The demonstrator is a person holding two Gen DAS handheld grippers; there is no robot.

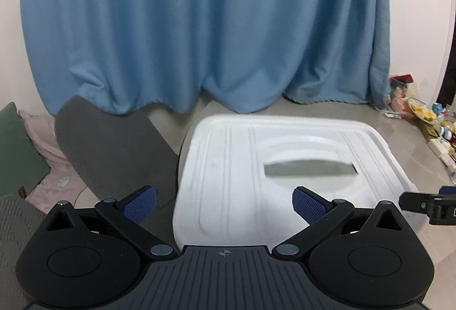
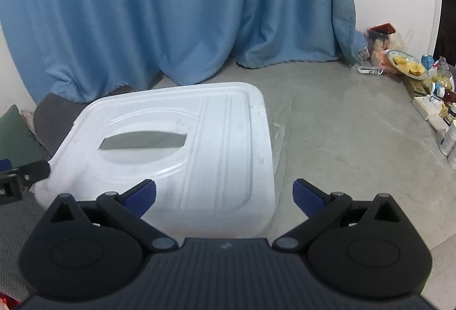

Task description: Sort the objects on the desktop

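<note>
Blue curtain (image 1: 199, 25) behind; white foam lid (image 2: 216, 139) lies flat on the grey floor (image 2: 342, 139); light, brittle, so I would grip its rim; left gripper (image 1: 224, 204) and right gripper (image 2: 224, 197) both spread, empty.

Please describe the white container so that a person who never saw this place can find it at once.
Start at the big blue curtain hanging to the floor. Just in front of it on the grey floor sits the white foam box. Only it has a ribbed lid with a rectangular slot.
</note>
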